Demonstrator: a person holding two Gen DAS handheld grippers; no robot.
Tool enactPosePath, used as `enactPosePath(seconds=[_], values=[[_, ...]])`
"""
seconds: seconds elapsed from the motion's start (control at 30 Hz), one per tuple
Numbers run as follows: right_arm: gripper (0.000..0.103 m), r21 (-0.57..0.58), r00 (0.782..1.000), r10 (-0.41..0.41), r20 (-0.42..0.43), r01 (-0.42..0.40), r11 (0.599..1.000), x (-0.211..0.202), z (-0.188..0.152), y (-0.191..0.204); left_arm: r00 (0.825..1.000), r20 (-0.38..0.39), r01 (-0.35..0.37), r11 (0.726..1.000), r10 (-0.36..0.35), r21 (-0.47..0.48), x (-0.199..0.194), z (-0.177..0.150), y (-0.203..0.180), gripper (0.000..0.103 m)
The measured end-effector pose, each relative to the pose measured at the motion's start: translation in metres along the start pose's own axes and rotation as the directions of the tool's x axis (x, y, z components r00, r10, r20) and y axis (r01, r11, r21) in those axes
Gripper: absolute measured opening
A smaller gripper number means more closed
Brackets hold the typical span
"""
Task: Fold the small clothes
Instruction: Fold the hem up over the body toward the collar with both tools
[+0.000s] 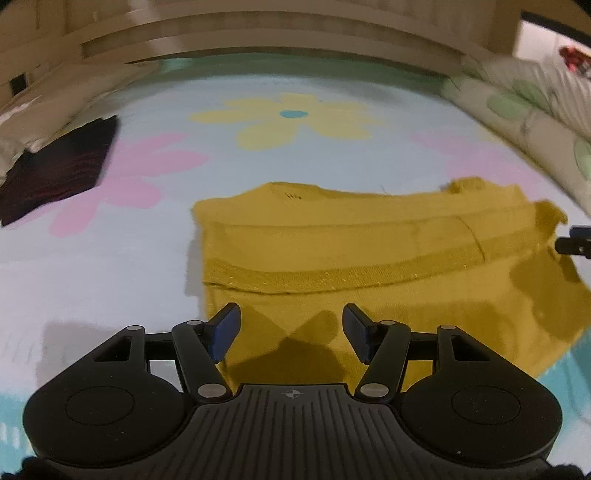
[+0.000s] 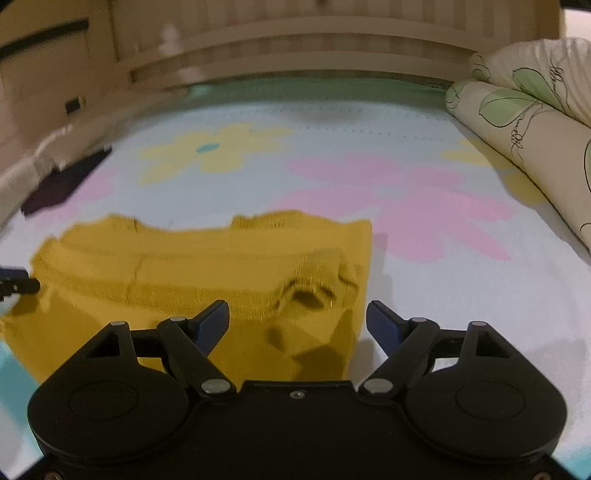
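The mustard-yellow garment (image 1: 369, 258) lies on the flower-printed sheet (image 1: 110, 258), already doubled over: a ribbed hem band runs across its upper layer, left to right, and a plain layer shows beneath on the near side. At the right end, in the right wrist view, the band is puckered into a small open fold (image 2: 314, 291).

The left gripper (image 1: 291, 332) hovers over the garment's near left corner, jaws moderately apart, nothing between them. The right gripper (image 2: 297, 328) hovers over the near right edge, jaws wide, also empty. Neither appears to press the cloth.

Judgement: one fold is laid and released; the step in hand is the pause between folds. The next move calls for smoothing the puckered end, then taking fresh hold of an edge for a second fold. The thick knit may spring back.

A dark folded cloth (image 1: 59, 170) lies well apart at the far left. Leaf-patterned pillows (image 2: 524, 122) line the right side. A pale wooden headboard (image 1: 277, 33) closes the far end.
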State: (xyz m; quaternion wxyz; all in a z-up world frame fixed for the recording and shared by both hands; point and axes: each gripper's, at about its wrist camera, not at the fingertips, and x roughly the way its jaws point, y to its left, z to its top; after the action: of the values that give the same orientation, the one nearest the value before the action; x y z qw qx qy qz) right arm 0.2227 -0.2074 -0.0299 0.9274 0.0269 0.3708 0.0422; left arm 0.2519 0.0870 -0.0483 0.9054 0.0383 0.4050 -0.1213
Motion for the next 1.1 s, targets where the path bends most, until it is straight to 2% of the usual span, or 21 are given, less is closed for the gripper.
enactPosePath(seconds=[0.1, 0.33, 0.67, 0.8, 0.93, 0.97, 1.0, 1.07, 1.1], values=[[0.083, -0.042, 1.000, -0.024, -0.019, 0.023, 0.999, 0.005, -0.005, 0.004, 1.000, 0.003, -0.014, 1.000, 0.014, 0.010, 0.006, 0.003, -0.001, 0.059], [0.083, -0.057, 0.998, -0.062, -0.018, 0.061, 0.997, 0.023, -0.004, -0.002, 0.999, 0.017, -0.051, 0.999, 0.051, 0.007, 0.028, 0.020, 0.006, 0.059], [0.083, 0.072, 0.994, -0.106, 0.029, 0.104, 0.992, 0.054, 0.028, -0.031, 0.998, 0.031, -0.055, 0.998, 0.057, -0.037, 0.057, 0.059, 0.029, 0.059], [0.083, 0.089, 0.993, -0.101, 0.066, 0.095, 0.991, 0.045, 0.036, -0.039, 0.997, 0.060, -0.037, 0.997, 0.041, -0.071, 0.043, 0.065, 0.036, 0.059], [0.083, 0.003, 0.995, -0.047, 0.093, 0.047, 0.999, 0.022, 0.030, -0.031, 0.998, 0.065, 0.006, 1.000, -0.004, -0.027, 0.017, 0.049, 0.026, 0.059], [0.080, -0.013, 0.996, -0.021, 0.091, 0.023, 1.000, 0.015, 0.026, -0.027, 0.998, 0.062, 0.019, 1.000, -0.018, -0.002, 0.011, 0.042, 0.021, 0.059], [0.068, -0.033, 0.997, 0.015, 0.081, -0.012, 0.999, 0.010, 0.021, -0.023, 0.998, 0.057, 0.029, 0.999, -0.031, 0.026, 0.006, 0.034, 0.015, 0.059], [0.054, -0.075, 0.997, 0.056, 0.055, -0.052, 0.996, 0.002, 0.011, -0.012, 0.997, 0.049, 0.055, 0.995, -0.058, 0.079, -0.003, 0.018, 0.004, 0.059], [0.053, -0.093, 0.996, 0.081, 0.041, -0.077, 0.993, -0.001, 0.005, -0.006, 0.997, 0.046, 0.061, 0.993, -0.066, 0.098, -0.006, 0.012, 0.000, 0.059]])
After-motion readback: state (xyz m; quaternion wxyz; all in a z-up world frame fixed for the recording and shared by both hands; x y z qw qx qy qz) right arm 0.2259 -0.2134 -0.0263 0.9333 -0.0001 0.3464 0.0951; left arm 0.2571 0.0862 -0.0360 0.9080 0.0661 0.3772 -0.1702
